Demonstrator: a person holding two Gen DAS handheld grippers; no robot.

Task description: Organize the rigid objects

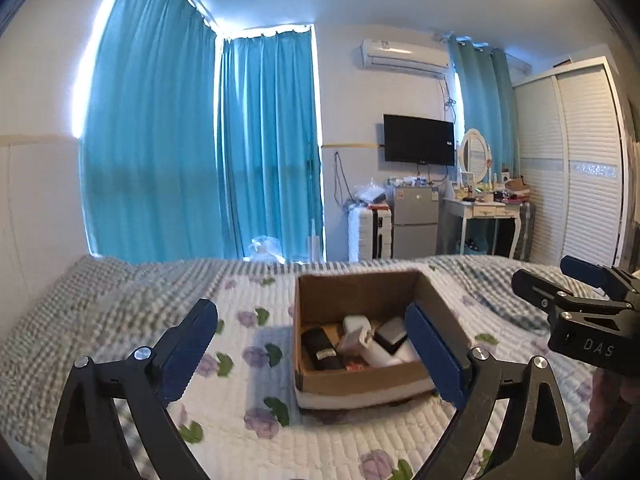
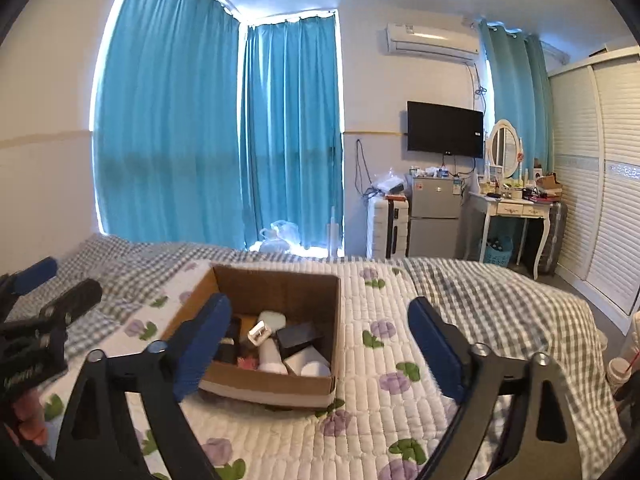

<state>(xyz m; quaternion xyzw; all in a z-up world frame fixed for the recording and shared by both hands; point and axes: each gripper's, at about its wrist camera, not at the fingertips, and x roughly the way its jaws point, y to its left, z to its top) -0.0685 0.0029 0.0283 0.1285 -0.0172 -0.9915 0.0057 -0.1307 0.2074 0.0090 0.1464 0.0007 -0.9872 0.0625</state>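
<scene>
An open cardboard box (image 1: 352,292) stands on the quilted bed; it also shows in the right wrist view (image 2: 276,292). Inside lie several rigid items: a black cylinder (image 1: 320,350), a white plug adapter (image 1: 354,334), white bottles (image 2: 272,354) and a dark box (image 2: 296,336). My left gripper (image 1: 316,344) is open and empty, held above the bed in front of the box. My right gripper (image 2: 320,340) is open and empty, just right of the box's near side. The right gripper appears at the right edge of the left wrist view (image 1: 576,300).
The floral quilt (image 1: 248,400) and a checked blanket (image 2: 500,292) cover the bed. Beyond it stand blue curtains (image 1: 200,152), a suitcase (image 1: 368,232), a small fridge (image 1: 414,224), a dressing table (image 1: 488,212) and a wardrobe (image 1: 580,168).
</scene>
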